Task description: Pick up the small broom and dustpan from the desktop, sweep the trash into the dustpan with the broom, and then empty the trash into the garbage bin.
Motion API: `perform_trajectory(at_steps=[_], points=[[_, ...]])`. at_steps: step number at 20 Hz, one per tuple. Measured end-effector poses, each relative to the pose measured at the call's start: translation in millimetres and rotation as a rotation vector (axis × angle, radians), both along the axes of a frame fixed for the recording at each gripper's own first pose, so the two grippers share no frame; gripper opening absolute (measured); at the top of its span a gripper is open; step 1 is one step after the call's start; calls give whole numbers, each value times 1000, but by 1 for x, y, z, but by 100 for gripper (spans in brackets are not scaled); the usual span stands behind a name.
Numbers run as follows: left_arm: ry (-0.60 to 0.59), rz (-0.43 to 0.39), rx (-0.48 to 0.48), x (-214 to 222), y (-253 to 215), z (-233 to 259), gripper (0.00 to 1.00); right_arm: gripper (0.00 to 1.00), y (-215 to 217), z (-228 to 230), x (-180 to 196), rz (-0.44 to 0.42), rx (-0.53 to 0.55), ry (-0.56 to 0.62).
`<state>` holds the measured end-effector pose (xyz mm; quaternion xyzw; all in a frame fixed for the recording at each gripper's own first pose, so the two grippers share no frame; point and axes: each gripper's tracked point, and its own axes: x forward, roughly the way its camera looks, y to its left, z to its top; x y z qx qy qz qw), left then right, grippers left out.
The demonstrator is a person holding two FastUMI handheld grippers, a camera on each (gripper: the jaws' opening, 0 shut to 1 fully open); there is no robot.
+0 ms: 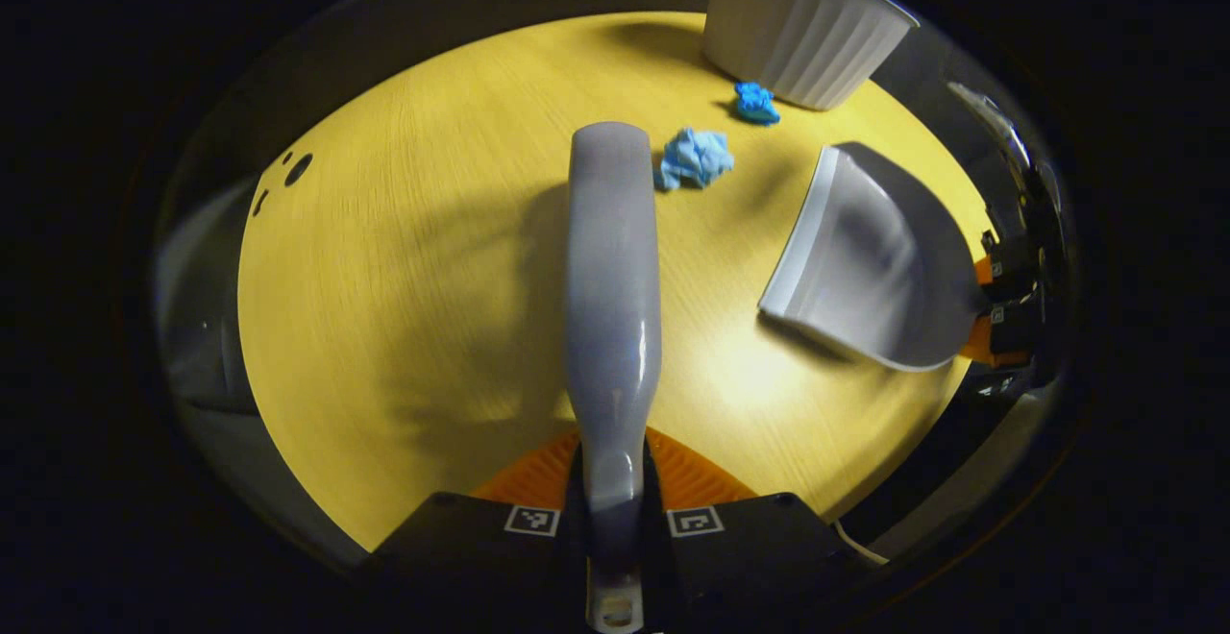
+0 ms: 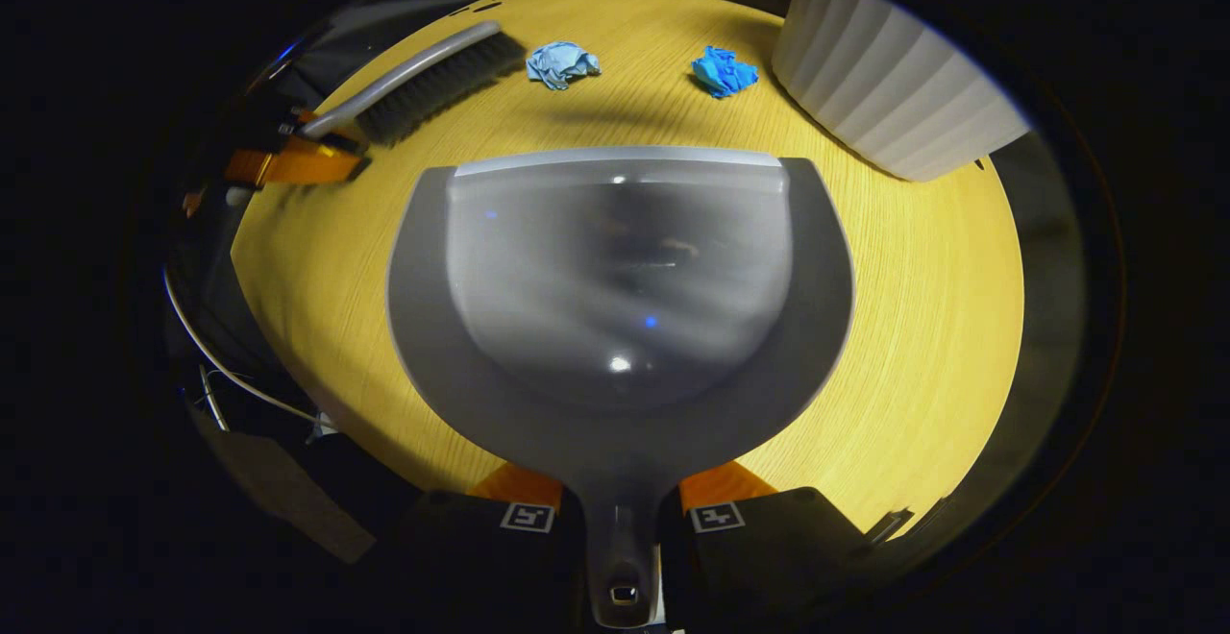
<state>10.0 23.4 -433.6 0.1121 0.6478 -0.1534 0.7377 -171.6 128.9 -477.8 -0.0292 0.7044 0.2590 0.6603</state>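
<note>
The left tongs grip the broom by its handle and the right tongs clamp the dustpan by its stem, both raised over the yellow tabletop. Pickup looks done; sweeping and emptying remain, since the pale blue wad and darker blue wad lie loose ahead. The white ribbed garbage bin stands just beside the darker wad, crowding the broom's stroke there.

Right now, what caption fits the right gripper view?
Right gripper holds a grey plastic dustpan facing two crumpled blue paper scraps beside a white ribbed bin.
</note>
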Motion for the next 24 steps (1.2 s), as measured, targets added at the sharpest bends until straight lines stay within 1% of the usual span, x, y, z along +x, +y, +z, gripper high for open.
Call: perform_trajectory(at_steps=[1,2,3,4,8,12,15,16,18,19,21,22,23,24], points=[[-21,-23,15,17,3,0,26,36,0,0,0,-2,-1,1],[-41,-59,36,34,5,-1,29,36,0,0,0,-4,-1,1],[-55,-95,53,49,5,-4,27,36,0,0,0,-5,-2,3],[-62,-129,61,63,2,-5,27,36,0,0,0,-4,-2,5],[-84,-246,63,102,-21,-17,26,36,-1,0,-1,-3,-3,14],[-79,-380,57,120,-50,-26,26,36,-2,1,0,-4,-2,19],[-93,-460,76,137,-68,-35,26,36,-1,2,-1,-8,-4,20],[-97,-493,81,143,-74,-36,28,36,-2,3,-1,-9,-5,20],[-108,-569,78,152,-88,-39,24,36,-2,2,-1,-10,-3,19],[-102,-603,74,152,-94,-38,26,36,-2,2,-1,-11,-3,19],[-89,-667,35,149,-108,-37,26,36,-1,3,0,-13,0,17],[-83,-687,33,146,-112,-39,24,36,-1,3,-1,-13,1,17],[-72,-702,15,140,-117,-36,28,36,-1,2,-1,-15,2,20],[-57,-710,-3,134,-121,-35,28,36,0,1,0,-18,3,23]])
